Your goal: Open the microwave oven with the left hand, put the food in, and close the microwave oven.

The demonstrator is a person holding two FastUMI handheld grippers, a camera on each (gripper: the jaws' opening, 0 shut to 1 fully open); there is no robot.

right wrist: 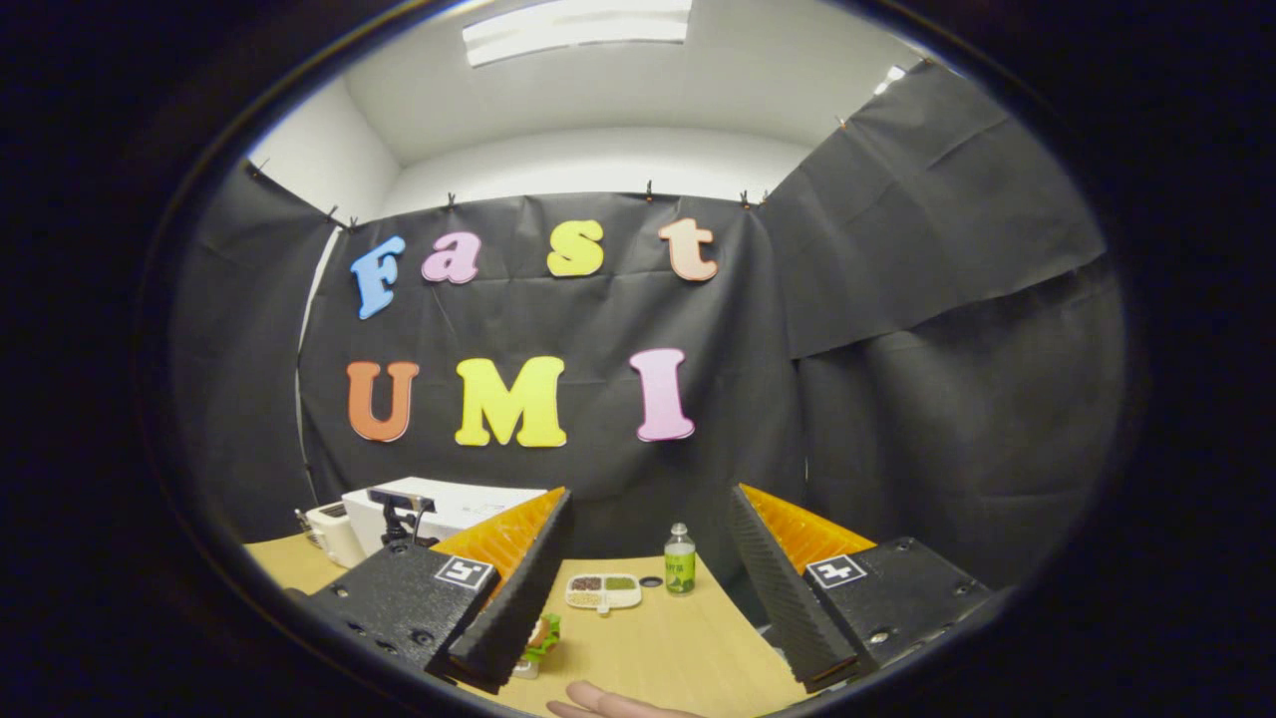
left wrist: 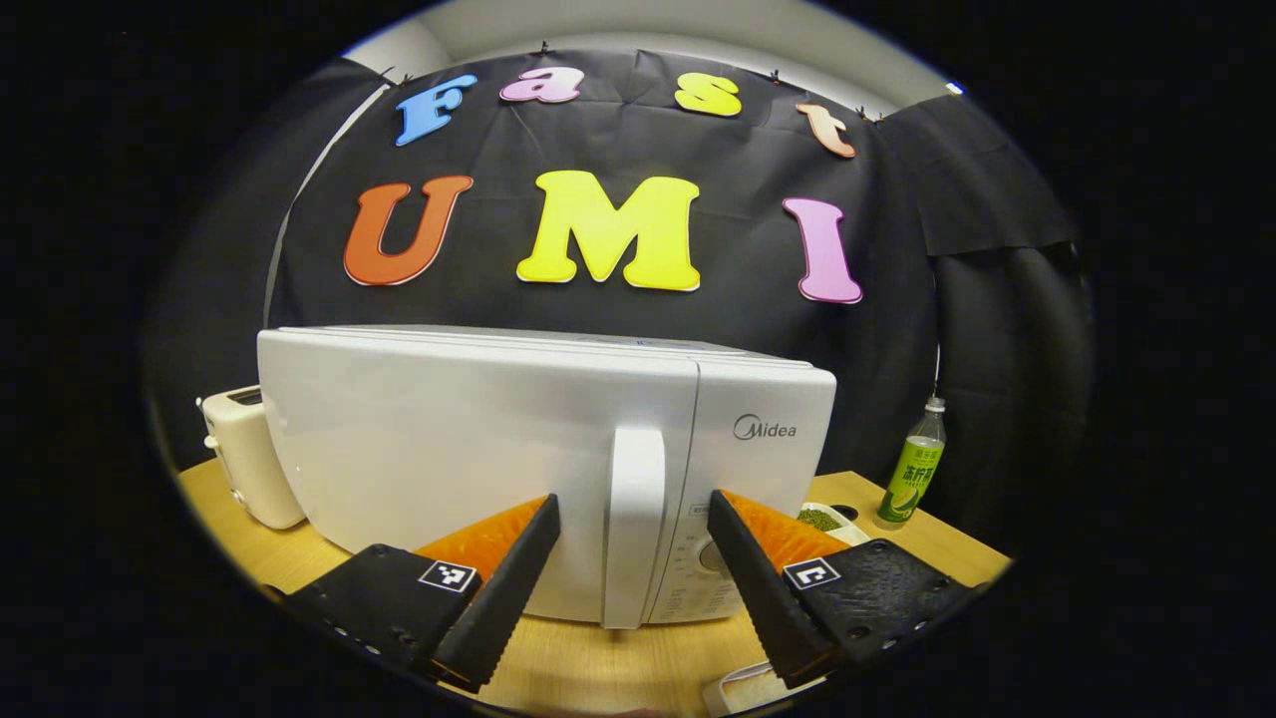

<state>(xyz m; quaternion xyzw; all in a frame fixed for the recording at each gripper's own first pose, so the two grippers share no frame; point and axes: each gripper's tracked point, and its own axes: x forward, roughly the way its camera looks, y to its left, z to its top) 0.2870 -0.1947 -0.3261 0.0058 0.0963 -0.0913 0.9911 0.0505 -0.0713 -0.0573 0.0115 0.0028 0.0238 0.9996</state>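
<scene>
With the left gripper [left wrist: 631, 519] spread wide either side of the handle [left wrist: 634, 524] of the closed microwave [left wrist: 478, 449], closing off-centre risks a slipping pull, while the right gripper [right wrist: 648, 529], wide and empty, hangs above the food [right wrist: 541, 634] on the near table [right wrist: 648, 638].

Left view near microwave [left wrist: 518, 469]; right view farther (shared).

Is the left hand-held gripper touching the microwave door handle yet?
Apart. The left gripper view shows the left hand-held gripper open, its fingers on either side of the door handle with white door visible between each finger and the handle.
</scene>
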